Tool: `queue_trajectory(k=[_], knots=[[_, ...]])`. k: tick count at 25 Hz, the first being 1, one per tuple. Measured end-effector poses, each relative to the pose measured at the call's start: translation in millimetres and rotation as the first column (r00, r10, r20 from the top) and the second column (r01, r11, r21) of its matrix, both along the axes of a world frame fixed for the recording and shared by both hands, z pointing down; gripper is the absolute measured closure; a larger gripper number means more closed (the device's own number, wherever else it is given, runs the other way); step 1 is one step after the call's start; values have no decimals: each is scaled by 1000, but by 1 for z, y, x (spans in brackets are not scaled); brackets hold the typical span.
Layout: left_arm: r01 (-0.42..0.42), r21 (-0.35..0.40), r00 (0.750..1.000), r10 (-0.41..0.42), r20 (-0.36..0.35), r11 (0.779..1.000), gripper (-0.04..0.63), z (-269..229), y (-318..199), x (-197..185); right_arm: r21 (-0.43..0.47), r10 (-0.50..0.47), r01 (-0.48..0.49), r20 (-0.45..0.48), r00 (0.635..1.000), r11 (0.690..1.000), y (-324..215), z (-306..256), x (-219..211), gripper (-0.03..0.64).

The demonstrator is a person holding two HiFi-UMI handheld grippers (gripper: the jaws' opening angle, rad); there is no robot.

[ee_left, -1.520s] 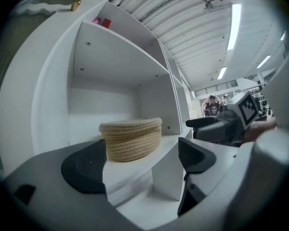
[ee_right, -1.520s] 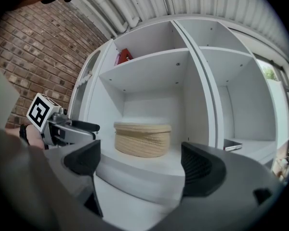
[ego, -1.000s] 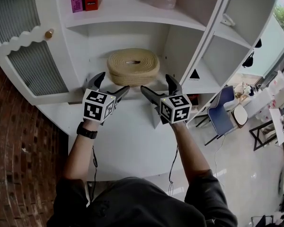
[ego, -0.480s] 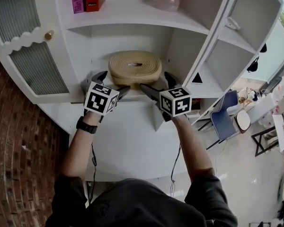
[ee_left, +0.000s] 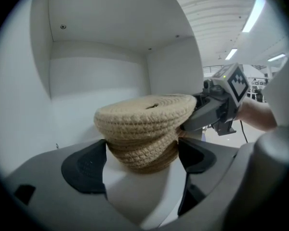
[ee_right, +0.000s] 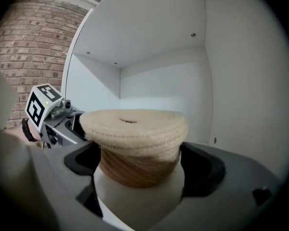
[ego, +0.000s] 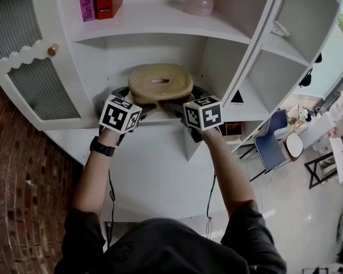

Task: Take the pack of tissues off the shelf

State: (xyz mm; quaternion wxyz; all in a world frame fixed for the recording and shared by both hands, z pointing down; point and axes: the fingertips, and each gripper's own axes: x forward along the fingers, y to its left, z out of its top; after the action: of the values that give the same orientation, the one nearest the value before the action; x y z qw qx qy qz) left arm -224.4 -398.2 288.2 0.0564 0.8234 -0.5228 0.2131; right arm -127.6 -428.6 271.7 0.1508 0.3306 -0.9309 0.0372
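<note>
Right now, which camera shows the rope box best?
The right gripper view: the rope box sits centred, top and side clear. The left gripper view shows less of its top; the head view, mainly its top.

Head view overhead, gripper views opposed, sharing shelf (ego: 154, 49)

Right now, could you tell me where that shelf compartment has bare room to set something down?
Bare shelf floor lies between the woven tissue holder and the left wall, and behind it. The front is crowded: left gripper and right gripper flank it.
</note>
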Motion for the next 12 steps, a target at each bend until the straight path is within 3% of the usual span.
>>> queue_trajectory(k=[12], knots=[[5,35,1000,-4,-24,999,137,-7,5,3,84,41,-42,12,999,996,12,-5,3,149]])
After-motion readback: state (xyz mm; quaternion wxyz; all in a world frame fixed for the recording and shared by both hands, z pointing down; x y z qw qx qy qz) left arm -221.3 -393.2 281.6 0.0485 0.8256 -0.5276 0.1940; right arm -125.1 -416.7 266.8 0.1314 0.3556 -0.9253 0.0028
